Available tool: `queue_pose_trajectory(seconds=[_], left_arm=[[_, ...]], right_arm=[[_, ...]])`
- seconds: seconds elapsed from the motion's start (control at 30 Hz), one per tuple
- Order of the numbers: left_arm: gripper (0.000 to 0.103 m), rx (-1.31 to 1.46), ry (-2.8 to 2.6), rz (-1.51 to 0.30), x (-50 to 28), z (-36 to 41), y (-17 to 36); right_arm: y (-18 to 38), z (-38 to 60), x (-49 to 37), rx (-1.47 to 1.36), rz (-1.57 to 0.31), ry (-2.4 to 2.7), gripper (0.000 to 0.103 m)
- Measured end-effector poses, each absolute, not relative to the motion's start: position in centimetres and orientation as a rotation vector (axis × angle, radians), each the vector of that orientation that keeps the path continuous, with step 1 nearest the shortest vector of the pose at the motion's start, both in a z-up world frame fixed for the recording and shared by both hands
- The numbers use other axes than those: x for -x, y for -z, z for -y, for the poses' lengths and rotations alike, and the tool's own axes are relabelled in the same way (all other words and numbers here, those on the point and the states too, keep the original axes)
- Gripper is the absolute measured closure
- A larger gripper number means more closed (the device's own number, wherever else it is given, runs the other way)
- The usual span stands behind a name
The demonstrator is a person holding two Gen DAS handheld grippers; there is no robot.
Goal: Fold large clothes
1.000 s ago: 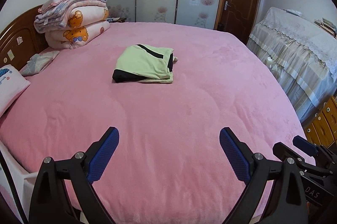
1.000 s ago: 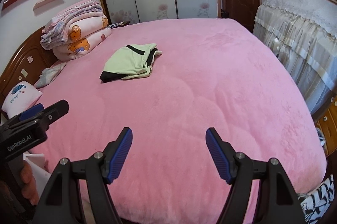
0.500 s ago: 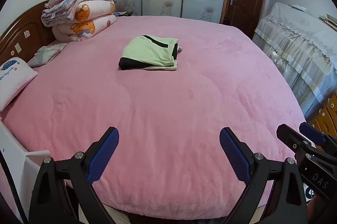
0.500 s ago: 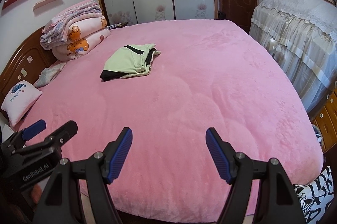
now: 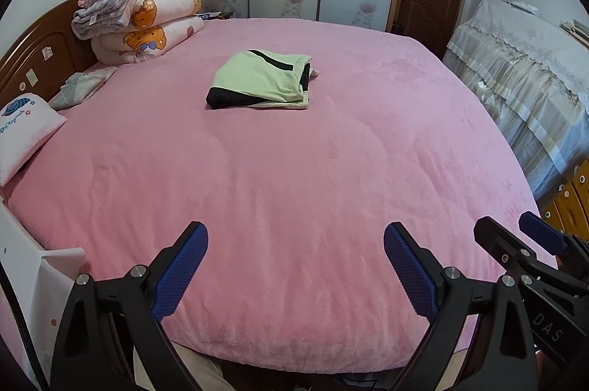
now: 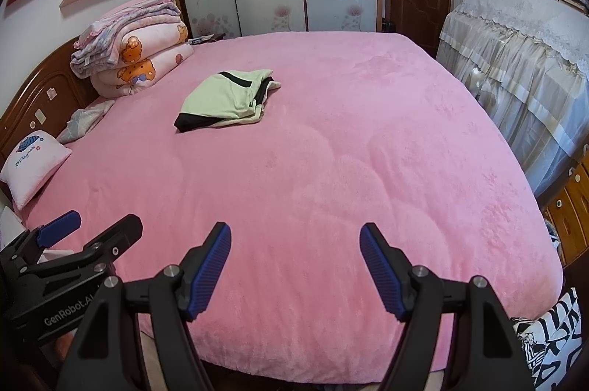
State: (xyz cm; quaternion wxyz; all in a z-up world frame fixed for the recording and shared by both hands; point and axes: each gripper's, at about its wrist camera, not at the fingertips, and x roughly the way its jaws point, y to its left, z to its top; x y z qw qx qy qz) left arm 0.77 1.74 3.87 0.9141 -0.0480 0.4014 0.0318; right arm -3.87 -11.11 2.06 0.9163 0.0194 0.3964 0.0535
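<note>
Both grippers have drawn back from the bed since the earlier frames: its near edge, formerly hidden beneath the fingers, now shows in both wrist views, and the folded garment sits farther off. The left gripper (image 5: 296, 266) has its jaws spread wide, the blue ribbed pads (image 5: 180, 273) clear of everything, with only the pink bedspread (image 5: 294, 170) seen between them. The right gripper (image 6: 295, 267) is likewise wide apart and empty, its pads (image 6: 210, 271) above the near edge of the bed and touching no cloth. Each gripper shows in the other's view: the right one at the lower right corner of the left wrist view (image 5: 533, 251), the left one at the lower left of the right wrist view (image 6: 73, 243), so the two hang side by side, near but apart.

The light green garment with black trim (image 5: 263, 81) lies folded into a compact bundle on the bedspread, toward the far half of the bed and somewhat left of its middle, well apart from both grippers. A stack of folded quilts (image 5: 143, 23) stands at the far left corner by the wooden headboard (image 5: 40, 48). A small white cushion (image 5: 25, 133) lies at the left edge, and a lace-covered cabinet (image 5: 522, 67) stands beyond the right edge.
</note>
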Motion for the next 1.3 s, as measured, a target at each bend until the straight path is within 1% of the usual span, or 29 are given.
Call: queue_pose_trajectory(seconds=[1.3], left_arm=[[0.008,0.072,-0.056,-0.858,-2.1,-1.6,-3.1]], right_arm=[[-1.2,11.8,3.7,-0.068,-0.841,-0.089,0.030]])
